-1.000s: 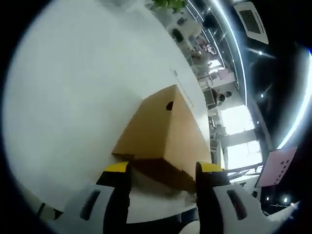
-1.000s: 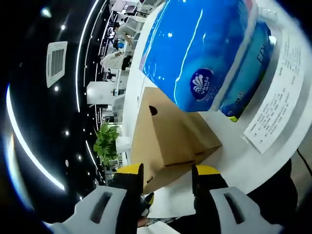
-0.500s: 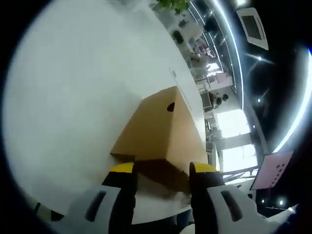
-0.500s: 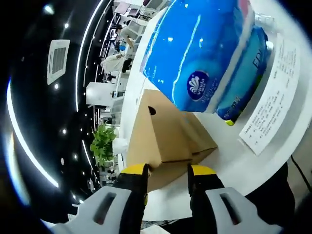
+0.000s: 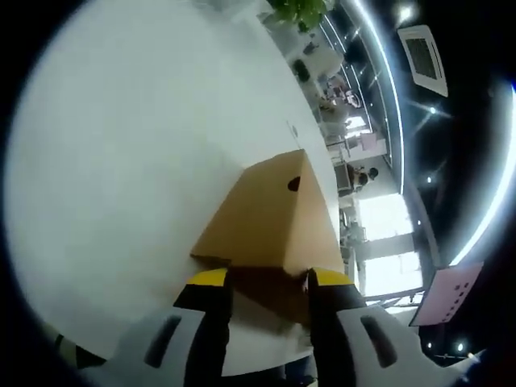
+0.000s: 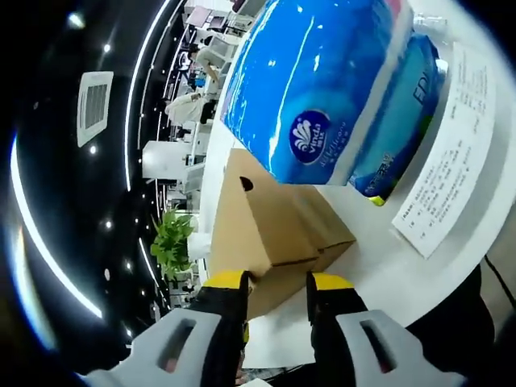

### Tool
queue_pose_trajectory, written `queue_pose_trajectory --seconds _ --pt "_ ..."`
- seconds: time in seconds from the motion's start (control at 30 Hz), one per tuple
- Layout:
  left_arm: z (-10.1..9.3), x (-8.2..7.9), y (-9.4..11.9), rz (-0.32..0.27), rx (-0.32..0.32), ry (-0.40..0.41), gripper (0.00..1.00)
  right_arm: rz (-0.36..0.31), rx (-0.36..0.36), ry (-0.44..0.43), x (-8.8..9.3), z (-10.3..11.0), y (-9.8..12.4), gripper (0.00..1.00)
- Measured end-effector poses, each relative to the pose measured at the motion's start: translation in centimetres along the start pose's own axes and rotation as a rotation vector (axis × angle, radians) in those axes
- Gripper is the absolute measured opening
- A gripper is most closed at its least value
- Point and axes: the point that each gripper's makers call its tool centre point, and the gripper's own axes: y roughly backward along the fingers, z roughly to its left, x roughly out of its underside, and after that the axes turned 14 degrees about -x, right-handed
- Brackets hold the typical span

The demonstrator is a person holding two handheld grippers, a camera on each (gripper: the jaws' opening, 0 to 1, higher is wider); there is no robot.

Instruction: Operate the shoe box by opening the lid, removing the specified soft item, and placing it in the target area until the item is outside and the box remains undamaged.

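A brown cardboard shoe box (image 5: 258, 214) with its lid down lies on a white table (image 5: 121, 161). A small round hole marks its side. My left gripper (image 5: 268, 279) is open, its yellow-tipped jaws straddling the box's near dark end. In the right gripper view the same box (image 6: 266, 218) sits with one corner toward me. My right gripper (image 6: 276, 280) is open too, with that lower corner between its jaws. I cannot tell whether either pair touches the cardboard. What is inside the box is hidden.
A big blue pack of tissue rolls (image 6: 322, 89) rests against the box's far side. A printed paper sheet (image 6: 443, 153) lies beside it near the table edge. A green plant (image 6: 171, 238) and desks with people stand beyond the table.
Both pairs of jaws have narrowed step by step around the box's end. Both cameras have crept slightly closer to the box. The box and lid look unmoved.
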Motion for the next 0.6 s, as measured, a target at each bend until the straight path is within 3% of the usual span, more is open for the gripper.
queue_pose_trajectory --seconds 0.47,0.5,0.53,0.6 --pt "0.63 0.1 -0.31 0.009 -0.017 -0.06 0.4 0.009 0.027 0.04 -0.13 -0.55 -0.04 0.26" --pt "0.65 0.1 -0.29 0.006 -0.029 -0.079 0.41 0.009 0.027 0.04 -0.17 -0.57 -0.03 0.26" --pt "0.87 -0.3 -0.38 -0.025 -0.045 -0.156 0.42 0.01 0.027 0.049 -0.19 -0.55 -0.04 0.26" --pt "0.81 -0.4 -0.37 -0.018 -0.049 -0.184 0.44 0.008 0.026 0.043 -0.18 -0.57 0.0 0.26"
